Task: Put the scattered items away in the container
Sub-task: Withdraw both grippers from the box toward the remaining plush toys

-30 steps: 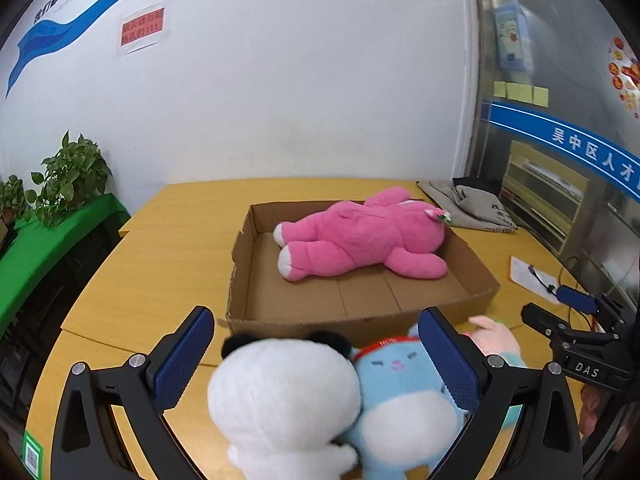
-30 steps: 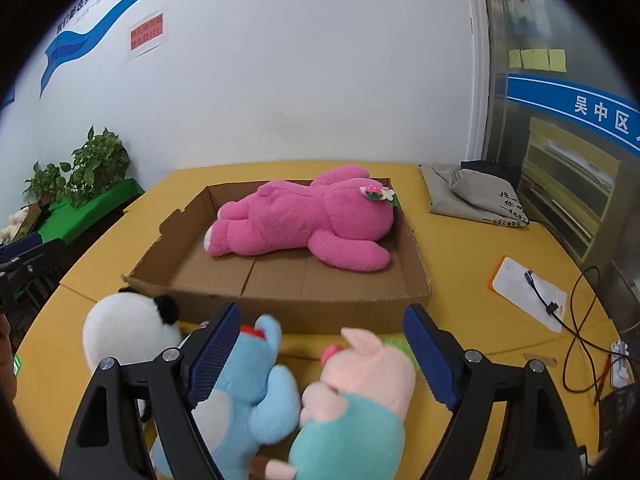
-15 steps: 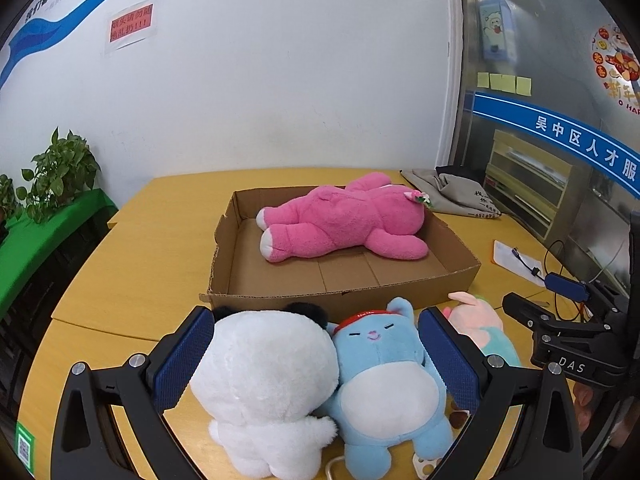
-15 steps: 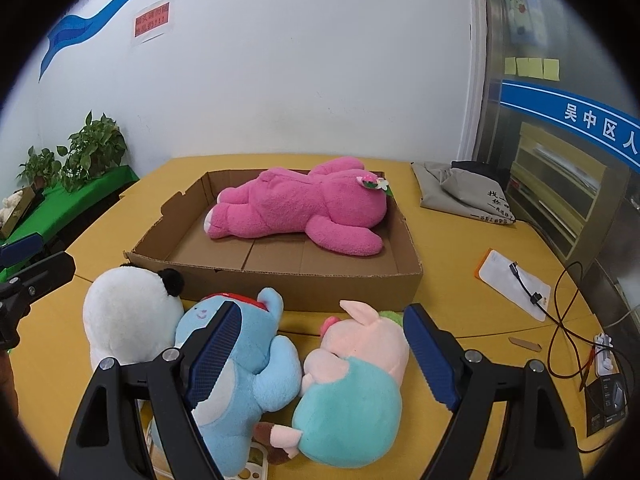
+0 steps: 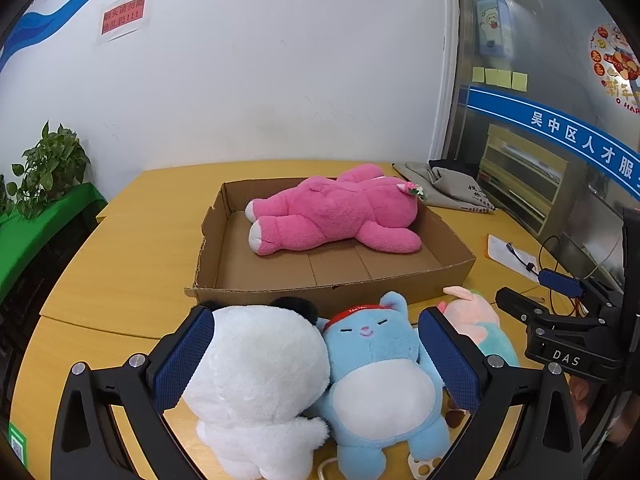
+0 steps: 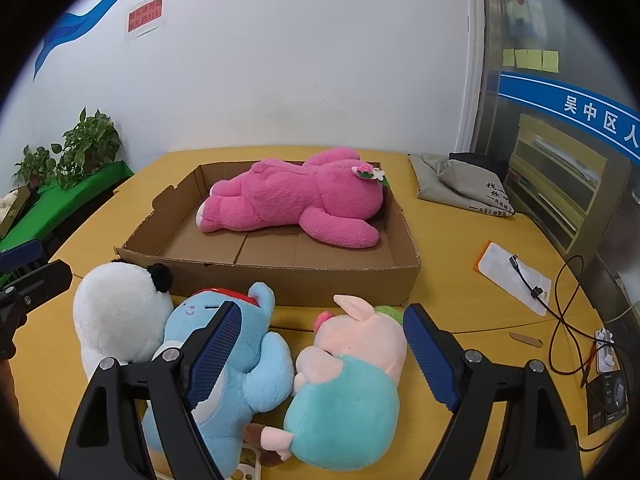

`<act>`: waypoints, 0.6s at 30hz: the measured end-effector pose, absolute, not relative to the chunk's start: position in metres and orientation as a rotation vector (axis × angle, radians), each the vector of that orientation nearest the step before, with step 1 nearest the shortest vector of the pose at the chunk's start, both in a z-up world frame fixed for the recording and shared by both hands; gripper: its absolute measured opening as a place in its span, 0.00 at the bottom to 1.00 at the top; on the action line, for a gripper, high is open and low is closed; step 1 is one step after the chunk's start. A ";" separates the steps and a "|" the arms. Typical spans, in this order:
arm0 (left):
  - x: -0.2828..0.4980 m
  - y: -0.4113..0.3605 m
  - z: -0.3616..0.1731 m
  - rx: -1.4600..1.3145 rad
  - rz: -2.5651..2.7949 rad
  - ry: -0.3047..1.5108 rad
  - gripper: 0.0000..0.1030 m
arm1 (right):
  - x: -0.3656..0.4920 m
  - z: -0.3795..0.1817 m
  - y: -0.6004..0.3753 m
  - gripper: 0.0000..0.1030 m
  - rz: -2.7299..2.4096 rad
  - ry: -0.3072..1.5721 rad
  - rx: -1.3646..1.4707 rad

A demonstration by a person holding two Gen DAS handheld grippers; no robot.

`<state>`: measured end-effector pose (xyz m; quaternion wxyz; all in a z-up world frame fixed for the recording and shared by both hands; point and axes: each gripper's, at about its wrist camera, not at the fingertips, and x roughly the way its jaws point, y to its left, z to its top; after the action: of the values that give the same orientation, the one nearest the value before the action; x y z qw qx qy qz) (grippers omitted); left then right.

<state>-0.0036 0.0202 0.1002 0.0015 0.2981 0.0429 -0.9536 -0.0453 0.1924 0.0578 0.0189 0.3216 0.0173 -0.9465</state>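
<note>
Risk ahead — left gripper (image 5: 320,356) gaping across white panda plush (image 5: 256,384) and blue cat plush (image 5: 376,380), right gripper (image 6: 320,348) agape over pink pig plush (image 6: 352,376); shallow cardboard box (image 6: 344,280) at twelve o'clock — double-grab, slippage.

A shallow open cardboard box (image 6: 348,276) sits on the yellow bench (image 6: 460,240), a big pink plush (image 6: 296,204) lying on its side inside (a small flower on its head). Just in front of the box lie three toys pressed side by side: a white panda (image 5: 256,376), a blue cat (image 5: 380,376) on its back, a pink pig (image 6: 352,384) in teal.
</note>
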 end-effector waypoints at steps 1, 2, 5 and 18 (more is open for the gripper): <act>-0.004 0.020 0.100 0.940 -2.994 0.139 1.00 | -0.046 0.058 0.192 0.81 -2.937 0.057 0.999; -0.005 0.020 0.100 0.944 -2.996 0.141 1.00 | -0.046 0.058 0.192 0.81 -2.937 0.061 1.000; -0.006 0.021 0.099 0.947 -2.991 0.138 1.00 | -0.048 0.057 0.191 0.81 -2.936 0.057 1.006; -0.008 0.017 0.094 0.972 -2.984 0.177 1.00 | -0.050 0.054 0.190 0.81 -2.930 0.070 1.027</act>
<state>-0.0077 0.0172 0.0937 -0.0010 0.3093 0.0562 -0.9493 -0.0496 0.1904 0.0543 0.0181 0.3307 0.0227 -0.9433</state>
